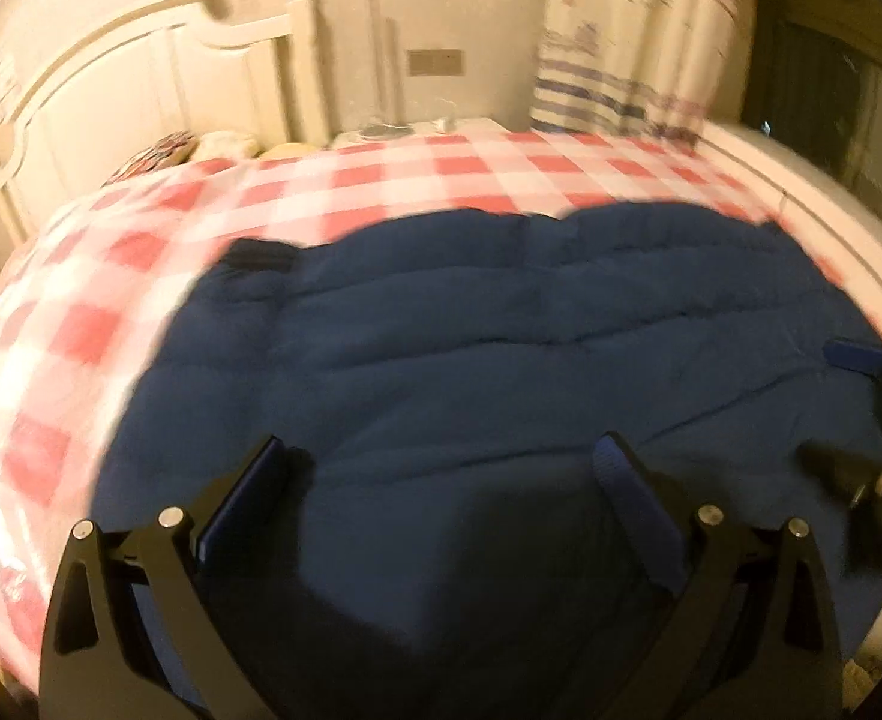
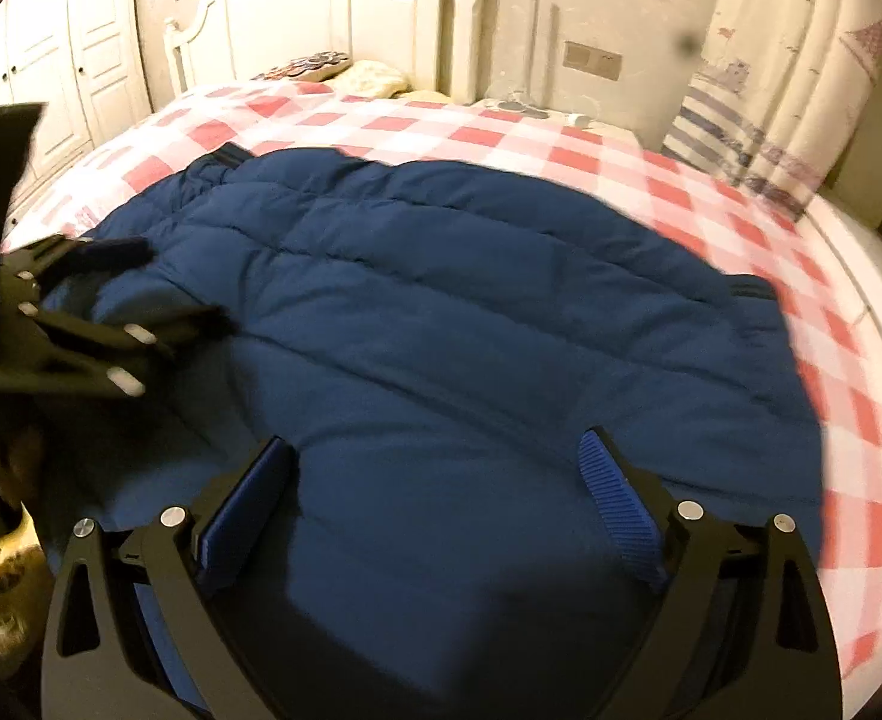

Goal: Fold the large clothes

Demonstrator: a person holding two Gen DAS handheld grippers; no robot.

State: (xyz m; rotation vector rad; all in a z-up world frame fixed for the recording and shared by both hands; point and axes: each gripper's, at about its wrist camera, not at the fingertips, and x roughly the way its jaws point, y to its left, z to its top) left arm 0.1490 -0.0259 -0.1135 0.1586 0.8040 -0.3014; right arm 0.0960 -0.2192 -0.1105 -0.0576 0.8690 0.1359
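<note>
both tools, left (image 1: 441, 450) & right (image 2: 438, 450), are seen released over the puffy, soft, prob light blue jacket (image 2: 441, 312) on the bed (image 2: 711, 192); near hem at 6 o'clock is best pinched.

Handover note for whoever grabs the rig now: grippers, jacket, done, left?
Left gripper: open, nothing between its fingers, over the near part of the blue puffer jacket.
Right gripper: open, nothing held, over the same near part, beside the left one.
Jacket: spread flat across the red-checked bed cover, cuffs out to either side.
Done: laid out; no fold visible.
Left: grasp the near edge and make every fold.
</note>
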